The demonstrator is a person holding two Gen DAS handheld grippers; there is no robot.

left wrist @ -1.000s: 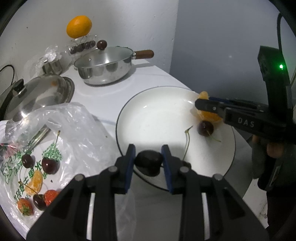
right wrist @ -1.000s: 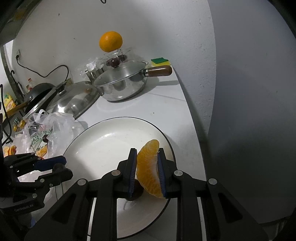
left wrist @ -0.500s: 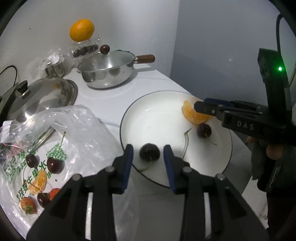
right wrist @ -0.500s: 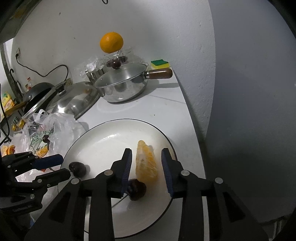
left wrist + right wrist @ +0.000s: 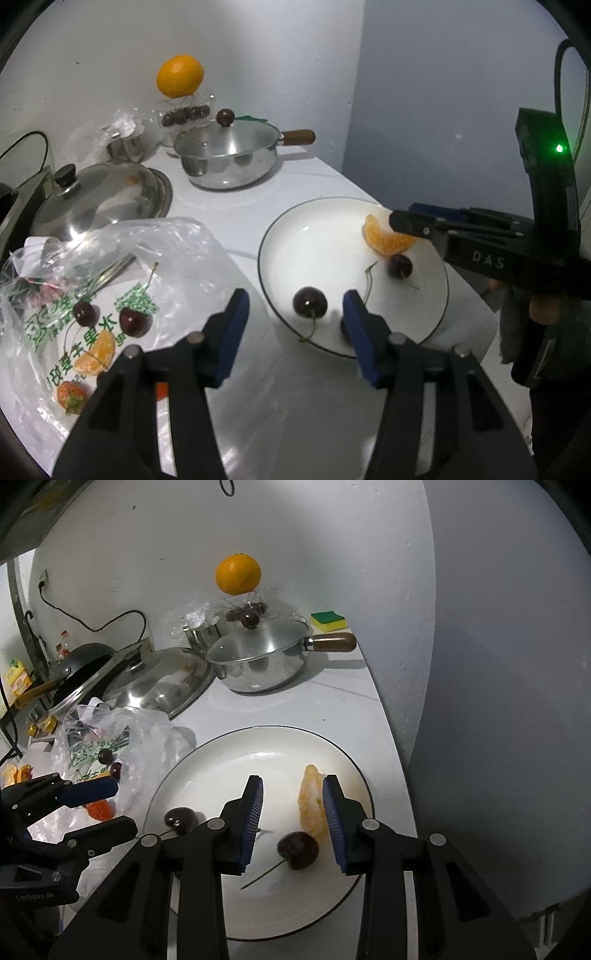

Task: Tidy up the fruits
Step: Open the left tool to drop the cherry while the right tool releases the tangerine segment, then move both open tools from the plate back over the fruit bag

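Both tongs stood apart and empty, the left tongs (image 5: 295, 314) having just widened. The released cherry (image 5: 309, 301) lay at the plate's (image 5: 295, 236) 7 o'clock rim, the orange segment (image 5: 312, 805) near the right tongs (image 5: 293, 821). Risk: withdrawing pads could nudge the round cherry onto the counter (image 5: 236, 221).

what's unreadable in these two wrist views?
- Left wrist view: a dark patch on the plate is hidden behind the left gripper's right jaw; cannot identify it.
- Left wrist view: fruit in the plastic bag is partly veiled by crumpled film, so no full count.
- Right wrist view: orange items at the left edge are cut off.
- Both views: the container under the whole orange is too small and glary.
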